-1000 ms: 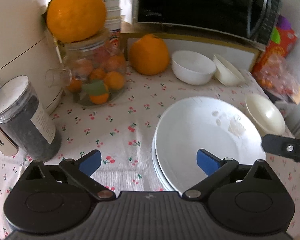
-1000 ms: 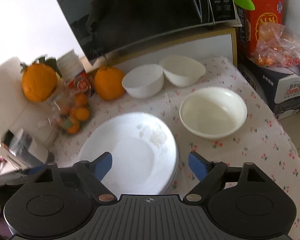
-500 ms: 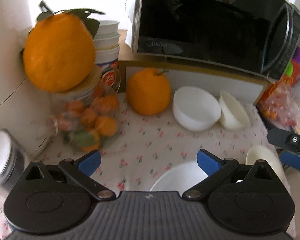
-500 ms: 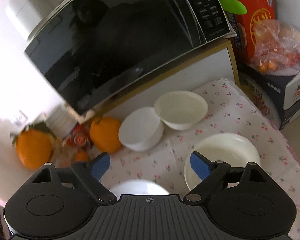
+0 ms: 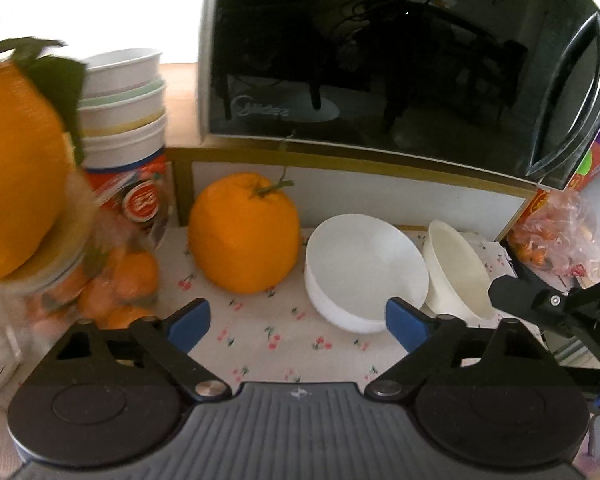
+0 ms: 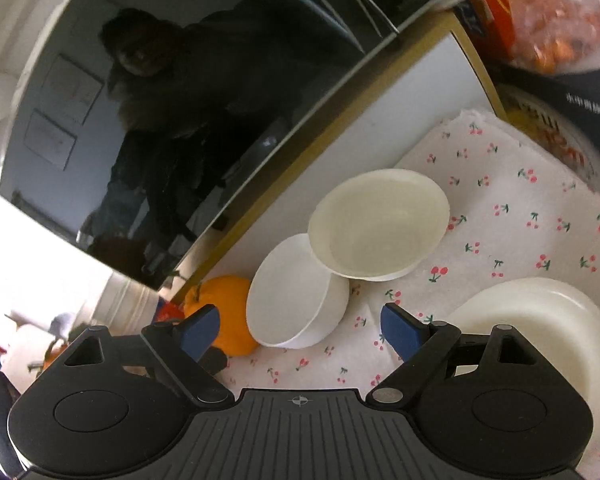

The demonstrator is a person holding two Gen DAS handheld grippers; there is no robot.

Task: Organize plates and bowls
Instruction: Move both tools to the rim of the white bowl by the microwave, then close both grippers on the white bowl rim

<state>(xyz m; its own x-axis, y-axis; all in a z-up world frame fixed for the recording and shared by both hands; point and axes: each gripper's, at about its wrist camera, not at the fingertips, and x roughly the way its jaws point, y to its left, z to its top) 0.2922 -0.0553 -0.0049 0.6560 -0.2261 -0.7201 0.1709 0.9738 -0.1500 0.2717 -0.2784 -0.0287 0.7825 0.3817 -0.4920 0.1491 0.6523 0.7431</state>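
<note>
– Claw status?
– Left claw (image 5: 298,322) and right claw (image 6: 300,330) both gape wide, holding nothing.
– Bowls?
– White bowl (image 5: 364,272) centre frame, touching cream bowl (image 5: 458,268) on its right, beneath the microwave (image 5: 380,64).

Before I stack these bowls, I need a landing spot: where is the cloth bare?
Bare cloth lies right of the cream bowl, and in front of the orange and white bowl. The two bowls are crowded together under the microwave.

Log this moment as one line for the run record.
left tool: open, empty | right tool: open, empty | round white ceramic bowl: on tablecloth, touching cream bowl
</note>
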